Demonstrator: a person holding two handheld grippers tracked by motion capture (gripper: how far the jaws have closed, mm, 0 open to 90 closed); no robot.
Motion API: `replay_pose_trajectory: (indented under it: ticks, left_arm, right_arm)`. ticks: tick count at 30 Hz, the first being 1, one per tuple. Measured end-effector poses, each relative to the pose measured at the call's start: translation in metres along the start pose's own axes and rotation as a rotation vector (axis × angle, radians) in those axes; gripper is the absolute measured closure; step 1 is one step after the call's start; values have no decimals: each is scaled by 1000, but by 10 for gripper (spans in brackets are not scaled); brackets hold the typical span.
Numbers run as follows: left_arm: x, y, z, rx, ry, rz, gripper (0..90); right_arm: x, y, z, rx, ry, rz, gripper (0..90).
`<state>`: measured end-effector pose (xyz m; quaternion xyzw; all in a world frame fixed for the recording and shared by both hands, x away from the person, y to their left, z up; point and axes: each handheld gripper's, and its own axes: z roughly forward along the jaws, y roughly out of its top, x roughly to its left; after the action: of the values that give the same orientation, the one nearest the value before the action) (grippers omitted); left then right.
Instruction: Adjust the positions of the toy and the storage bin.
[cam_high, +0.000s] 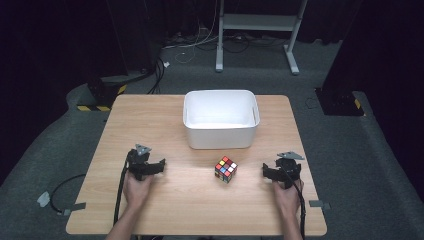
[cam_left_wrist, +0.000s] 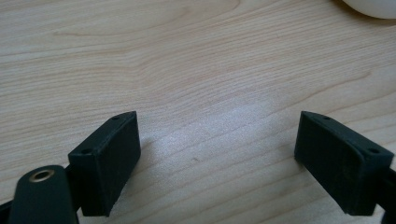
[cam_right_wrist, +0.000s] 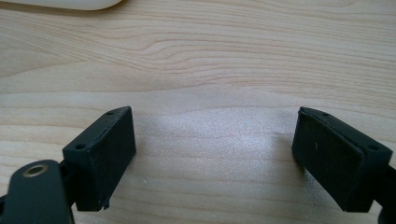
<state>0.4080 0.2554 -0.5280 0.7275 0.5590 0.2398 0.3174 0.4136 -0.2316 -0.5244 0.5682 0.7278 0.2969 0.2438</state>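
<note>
A scrambled colour cube (cam_high: 226, 169) lies on the wooden table (cam_high: 165, 125), in front of a white plastic bin (cam_high: 220, 119). My left gripper (cam_high: 146, 165) rests on the table at the left, well away from the cube. In the left gripper view it (cam_left_wrist: 219, 158) stands open over bare wood, its jaws wide apart. My right gripper (cam_high: 281, 172) rests at the right of the cube, a short way off. In the right gripper view it (cam_right_wrist: 215, 156) is open too, with nothing between its jaws.
The bin's rounded white corner (cam_left_wrist: 371, 7) peeks in at the top of the left gripper view, and its lower edge (cam_right_wrist: 70, 3) at the top of the right gripper view. Beyond the table are a grey floor, cables (cam_high: 195, 45) and a white frame (cam_high: 257, 22).
</note>
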Motion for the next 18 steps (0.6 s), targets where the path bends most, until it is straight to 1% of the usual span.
replay_pose_trajectory:
  ticks: [9, 10, 12, 18]
  left_arm:
    - [0, 0, 0, 0, 0, 0, 145]
    - [0, 0, 0, 0, 0, 0, 145]
    - [0, 0, 0, 0, 0, 0, 146]
    - [0, 0, 0, 0, 0, 0, 146]
  right_arm:
    - [0, 0, 0, 0, 0, 0, 132]
    - [1, -1, -1, 2, -8, 11, 132]
    - [1, -2, -2, 2, -12, 14, 132]
    - [0, -3, -3, 2, -4, 9, 133]
